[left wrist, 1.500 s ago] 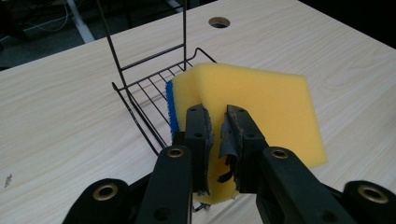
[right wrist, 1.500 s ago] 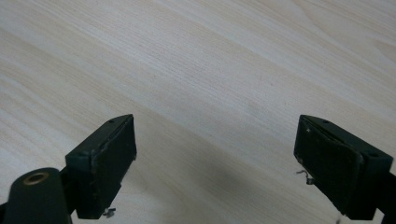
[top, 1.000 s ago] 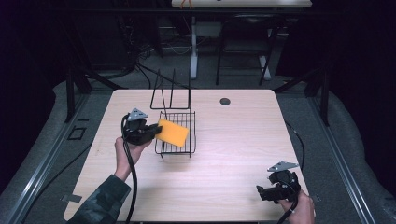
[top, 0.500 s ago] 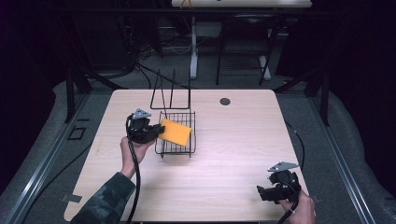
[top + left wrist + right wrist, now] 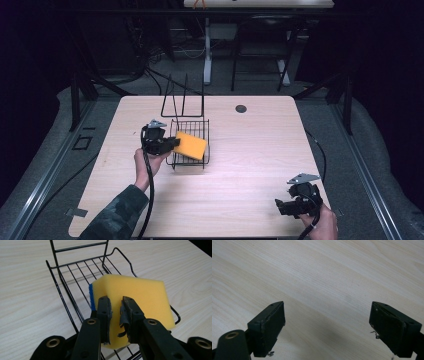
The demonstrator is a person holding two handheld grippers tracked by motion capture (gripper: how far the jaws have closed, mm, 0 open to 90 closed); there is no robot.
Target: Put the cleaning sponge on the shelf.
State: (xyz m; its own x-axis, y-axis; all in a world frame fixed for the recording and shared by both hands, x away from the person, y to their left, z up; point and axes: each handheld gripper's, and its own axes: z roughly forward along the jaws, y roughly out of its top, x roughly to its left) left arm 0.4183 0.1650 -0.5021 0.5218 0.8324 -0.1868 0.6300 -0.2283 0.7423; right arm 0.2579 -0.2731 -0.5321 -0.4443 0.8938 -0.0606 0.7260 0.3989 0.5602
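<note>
Sponge (image 5: 135, 297) is pinched by the left hand-held gripper (image 5: 116, 312), mid-frame, and should be lowered flat into the wire basket (image 5: 72, 272) before letting go.

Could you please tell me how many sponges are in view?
1: the yellow sponge, pinched by the left gripper over the wire rack on the table.

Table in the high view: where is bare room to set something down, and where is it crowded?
Bare wood runs from the wire rack rightward to the table edge, and across the front between both hands. Crowded: the left tongs holding the yellow sponge over the rack; right tongs at the front-right corner.
</note>
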